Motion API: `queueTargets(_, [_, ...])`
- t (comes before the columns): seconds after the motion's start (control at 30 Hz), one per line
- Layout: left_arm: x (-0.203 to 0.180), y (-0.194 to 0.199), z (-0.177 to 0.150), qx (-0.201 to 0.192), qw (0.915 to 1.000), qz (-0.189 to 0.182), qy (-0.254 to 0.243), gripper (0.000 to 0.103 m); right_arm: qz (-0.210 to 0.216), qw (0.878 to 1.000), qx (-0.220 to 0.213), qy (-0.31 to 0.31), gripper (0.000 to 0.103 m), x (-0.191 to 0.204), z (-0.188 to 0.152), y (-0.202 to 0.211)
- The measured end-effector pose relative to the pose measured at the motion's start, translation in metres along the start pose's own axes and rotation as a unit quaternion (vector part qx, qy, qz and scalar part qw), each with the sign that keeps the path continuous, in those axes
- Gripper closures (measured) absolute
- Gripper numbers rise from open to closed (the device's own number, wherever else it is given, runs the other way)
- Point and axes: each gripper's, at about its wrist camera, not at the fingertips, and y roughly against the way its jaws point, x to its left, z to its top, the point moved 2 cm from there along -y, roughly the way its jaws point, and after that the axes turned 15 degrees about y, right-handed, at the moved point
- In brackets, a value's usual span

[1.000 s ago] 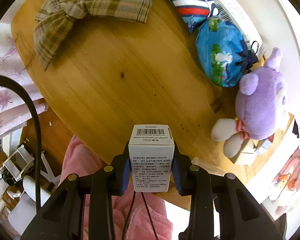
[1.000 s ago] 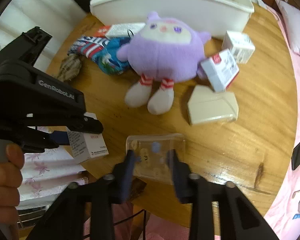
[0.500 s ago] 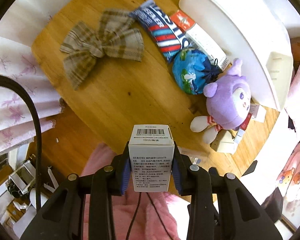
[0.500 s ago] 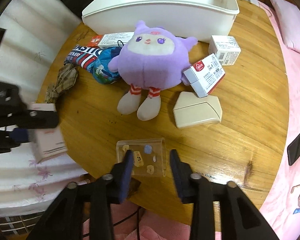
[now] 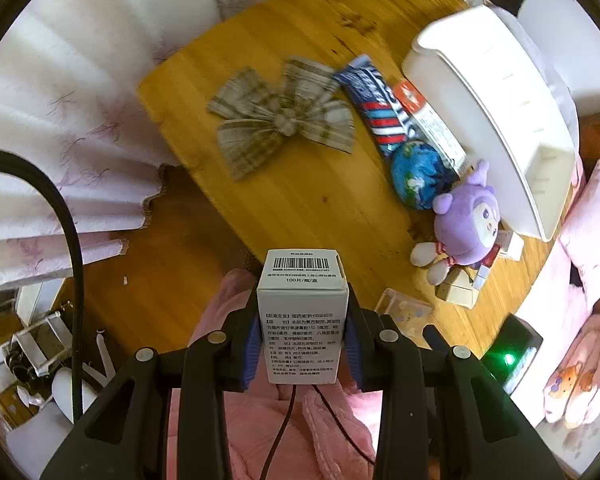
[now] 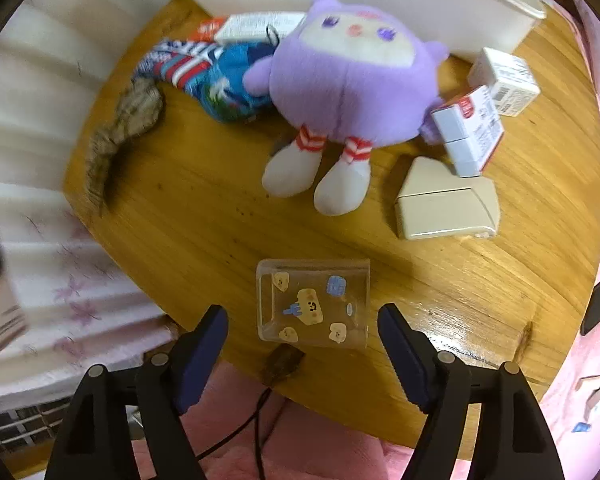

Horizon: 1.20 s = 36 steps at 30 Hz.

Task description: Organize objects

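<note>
My left gripper [image 5: 302,340] is shut on a white medicine box [image 5: 302,320] with a barcode on top, held high above the near edge of the round wooden table [image 5: 300,200]. In the right wrist view, a clear plastic box [image 6: 313,304] with cartoon stickers lies on the table near its front edge. My right gripper [image 6: 304,344] stands over it with its jaws opening, and the blue pads do not touch the box. The white bin [image 5: 496,120] sits at the table's far side.
A purple plush toy [image 6: 348,92], a blue drawstring pouch [image 6: 228,92], a striped snack bag [image 5: 376,112], a plaid bow [image 5: 284,128], a beige case [image 6: 446,204] and white cartons [image 6: 470,130] lie on the table. Pale curtains [image 5: 60,120] hang left; pink clothing shows below.
My right gripper let go of the clear box and its jaws spread wide. My left gripper rose and pulled back with the medicine box, so more of the table shows.
</note>
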Motion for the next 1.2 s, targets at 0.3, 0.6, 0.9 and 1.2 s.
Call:
queueTargets(0.3, [0.027, 0.020, -0.003, -0.036, 0.9981, 0.001, 0.050, 0.065, -0.037, 0.998, 0.042, 0.006, 0.024, 0.009, 0.003, -0.020])
queueTargets(0.6, [0.032, 0.035, 0.003, -0.066, 0.9958, -0.009, 0.063, 0.065, -0.043, 0.998, 0.038, 0.030, 0.043, 0.013, 0.001, -0.018])
queueTargets(0.9, [0.020, 0.071, 0.012, -0.138, 0.9889, -0.026, 0.047, 0.065, -0.034, 0.997, -0.044, 0.055, 0.075, 0.027, 0.003, 0.020])
queueTargets(1.2, [-0.001, 0.106, 0.030, -0.203, 0.9780, -0.043, 0.020, 0.065, -0.026, 0.994, -0.104, 0.038, 0.075, 0.012, -0.002, 0.048])
